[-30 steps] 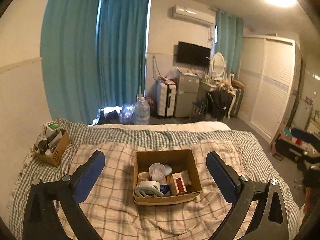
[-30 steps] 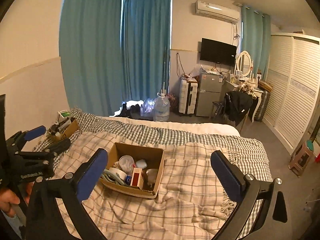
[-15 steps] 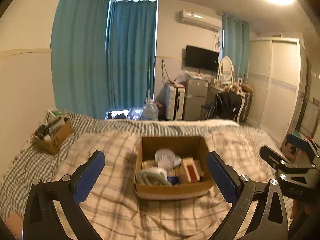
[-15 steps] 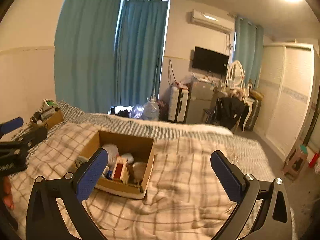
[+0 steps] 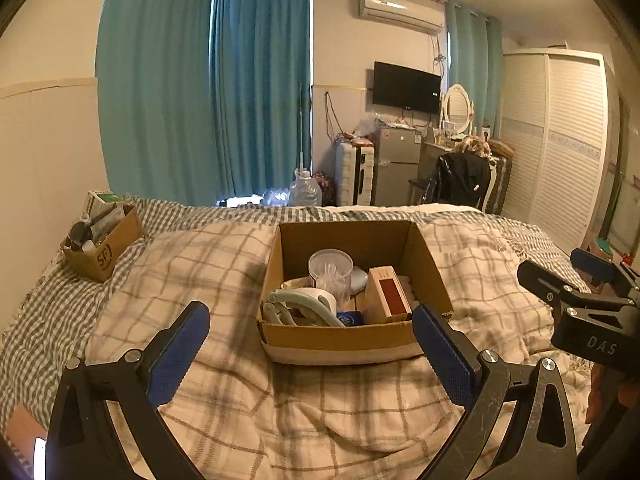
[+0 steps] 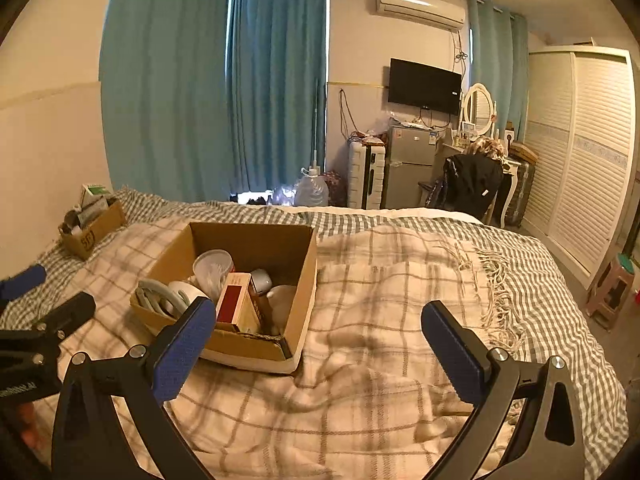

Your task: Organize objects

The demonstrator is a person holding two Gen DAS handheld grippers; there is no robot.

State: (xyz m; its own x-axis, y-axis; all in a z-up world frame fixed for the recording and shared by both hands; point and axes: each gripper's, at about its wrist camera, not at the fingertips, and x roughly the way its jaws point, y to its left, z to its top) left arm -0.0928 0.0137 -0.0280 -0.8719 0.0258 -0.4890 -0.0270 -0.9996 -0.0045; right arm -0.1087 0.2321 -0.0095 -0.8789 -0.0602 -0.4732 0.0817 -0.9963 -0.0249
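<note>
An open cardboard box (image 5: 340, 340) sits on the plaid blanket in the middle of the bed; it also shows in the right wrist view (image 6: 296, 276). Inside are a clear round container (image 5: 330, 270), a red-and-tan carton (image 5: 387, 294), a grey-green tool (image 5: 298, 308) and a white tape roll (image 6: 185, 293). My left gripper (image 5: 310, 326) is open and empty, just in front of the box. My right gripper (image 6: 320, 332) is open and empty, to the right of the box and above the blanket.
A smaller cardboard box (image 5: 105, 246) full of items stands at the bed's far left by the wall. The bed's right edge (image 6: 576, 320) drops to the floor, where a stool (image 6: 612, 288) stands. Fridge, suitcase and wardrobe stand beyond the bed.
Both grippers have come lower and closer to the box, which now looks larger. The right gripper has come into the left wrist view at the right. Both stay open.
</note>
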